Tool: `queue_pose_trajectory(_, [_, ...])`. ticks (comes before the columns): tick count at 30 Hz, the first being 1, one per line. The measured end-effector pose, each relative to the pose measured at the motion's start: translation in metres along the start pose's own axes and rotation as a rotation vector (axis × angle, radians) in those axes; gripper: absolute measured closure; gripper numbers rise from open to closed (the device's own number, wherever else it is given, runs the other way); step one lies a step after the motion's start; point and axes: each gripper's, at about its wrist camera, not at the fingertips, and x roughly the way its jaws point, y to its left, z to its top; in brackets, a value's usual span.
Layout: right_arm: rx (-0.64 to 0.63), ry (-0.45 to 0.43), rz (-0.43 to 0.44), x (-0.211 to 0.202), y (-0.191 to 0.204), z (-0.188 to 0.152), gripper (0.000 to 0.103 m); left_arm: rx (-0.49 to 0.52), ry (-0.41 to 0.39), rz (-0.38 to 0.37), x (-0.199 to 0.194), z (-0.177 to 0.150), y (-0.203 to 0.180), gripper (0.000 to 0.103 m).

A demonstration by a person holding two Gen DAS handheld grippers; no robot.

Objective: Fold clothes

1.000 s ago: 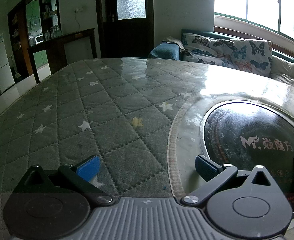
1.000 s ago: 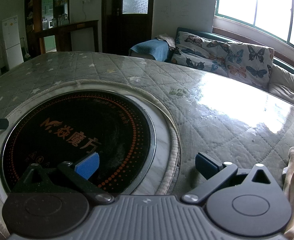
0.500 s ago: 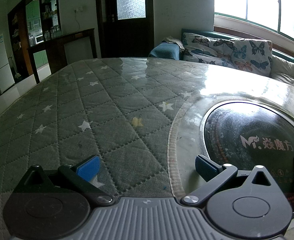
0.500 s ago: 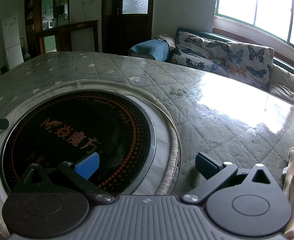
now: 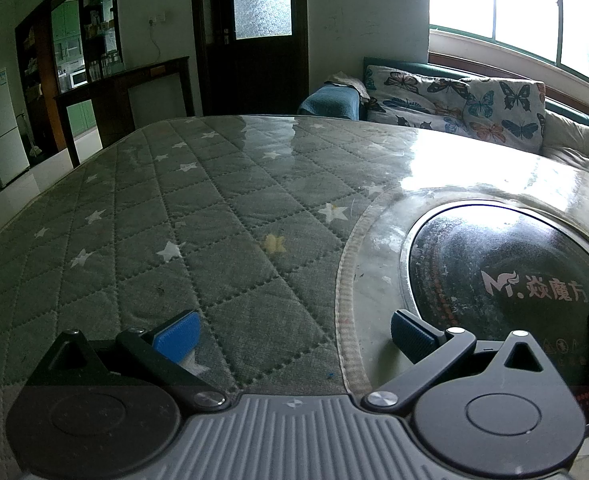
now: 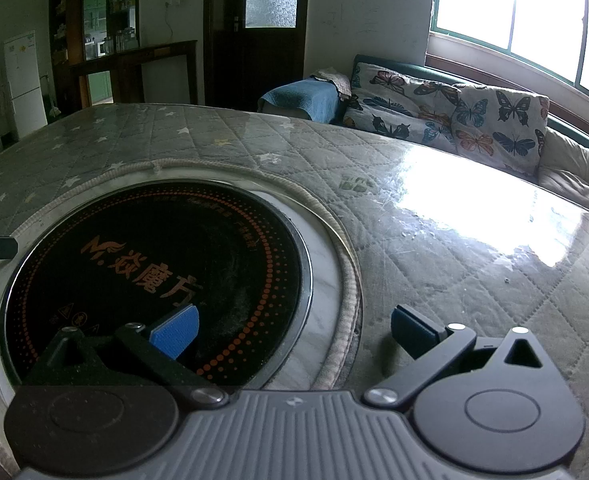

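Although folding clothes is the job, no garment shows in either view, so where the clothing lies cannot be told from here; judging by that, the work has either not begun or the cloth sits outside both cameras. The left claw (image 5: 294, 336) is spread wide with nothing between its blue pads (image 5: 176, 338), and the right claw (image 6: 294, 334) is equally wide and equally bare, which reads as a ready stance for pinching fabric corners. Both hover low over the quilted star cover (image 5: 214, 240). Ahead and to the right of the left claw, and ahead and to the left of the right claw, the cover is cut away in a ring around a round black hob (image 6: 154, 280), so the hob lies between the two claws. That corded rim could snag a dragged hem, I would guess. Flat open quilt stretches ahead and left of the left claw, and ahead and right of the right claw, giving the best room for spreading cloth. Beyond the table's far edge, ahead of both claws, stand a butterfly-print sofa (image 6: 454, 116) and a dark door (image 5: 254, 40).
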Motion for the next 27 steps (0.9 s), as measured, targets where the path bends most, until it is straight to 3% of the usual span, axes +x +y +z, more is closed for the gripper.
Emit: queue_pose_trajectory(27, [0.0, 0.0, 0.0, 0.0001, 0.0002, 0.0001, 0.0, 0.002, 0.0, 0.002, 0.0002, -0.0008, -0.0015, 0.0])
